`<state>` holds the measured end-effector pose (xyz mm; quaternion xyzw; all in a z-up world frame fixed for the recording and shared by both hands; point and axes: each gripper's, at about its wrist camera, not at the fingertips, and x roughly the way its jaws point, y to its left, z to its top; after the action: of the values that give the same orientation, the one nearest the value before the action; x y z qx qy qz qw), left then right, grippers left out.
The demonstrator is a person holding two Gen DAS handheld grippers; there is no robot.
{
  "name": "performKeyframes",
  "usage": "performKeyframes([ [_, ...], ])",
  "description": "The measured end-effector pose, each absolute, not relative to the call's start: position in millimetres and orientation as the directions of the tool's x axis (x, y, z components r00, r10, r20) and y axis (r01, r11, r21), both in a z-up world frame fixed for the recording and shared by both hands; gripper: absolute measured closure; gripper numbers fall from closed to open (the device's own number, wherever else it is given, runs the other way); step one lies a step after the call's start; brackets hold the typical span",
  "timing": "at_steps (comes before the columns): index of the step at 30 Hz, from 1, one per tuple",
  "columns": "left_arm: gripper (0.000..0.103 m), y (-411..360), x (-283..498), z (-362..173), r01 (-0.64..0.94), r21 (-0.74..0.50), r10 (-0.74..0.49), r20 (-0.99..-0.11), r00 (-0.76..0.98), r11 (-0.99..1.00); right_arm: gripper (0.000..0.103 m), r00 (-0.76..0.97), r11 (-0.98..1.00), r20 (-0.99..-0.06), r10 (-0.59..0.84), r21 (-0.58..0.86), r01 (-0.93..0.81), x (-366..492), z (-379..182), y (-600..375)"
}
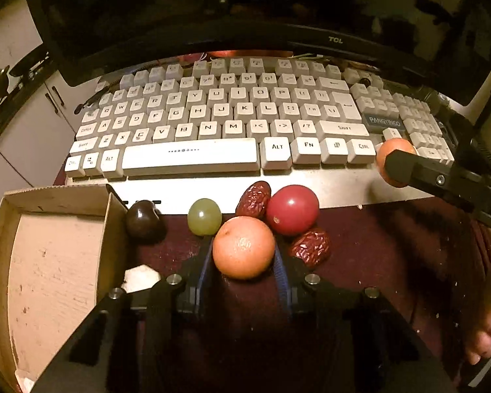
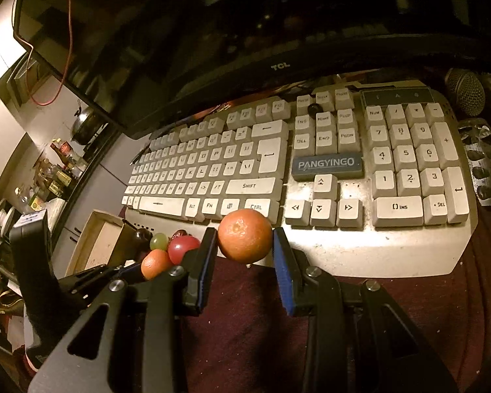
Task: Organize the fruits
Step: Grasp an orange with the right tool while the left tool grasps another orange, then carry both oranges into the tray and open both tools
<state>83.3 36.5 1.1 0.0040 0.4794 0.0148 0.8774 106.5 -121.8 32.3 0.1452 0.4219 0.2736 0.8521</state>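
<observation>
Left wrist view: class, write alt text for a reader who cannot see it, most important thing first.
The left gripper is closed on an orange above a dark red cloth, in front of a white keyboard. Behind it sit a green grape, a red tomato, two dried dates and a dark fruit beside a cardboard box. At right, the right gripper holds another orange.

Worktop: dark maroon cover, lower frame.
Cabinets: pale doors, dark handles, left edge.
Shelf: bottles, left.
Light: dim, warm.
</observation>
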Motion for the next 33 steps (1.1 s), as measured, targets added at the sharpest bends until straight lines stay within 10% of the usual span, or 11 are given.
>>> performKeyframes([
  [33,0.07,140,-111,80,-0.363,-0.007,0.271,-0.655,0.706,0.932,0.067,0.409,0.654,-0.552,0.727,0.374,-0.657,-34,79,30],
])
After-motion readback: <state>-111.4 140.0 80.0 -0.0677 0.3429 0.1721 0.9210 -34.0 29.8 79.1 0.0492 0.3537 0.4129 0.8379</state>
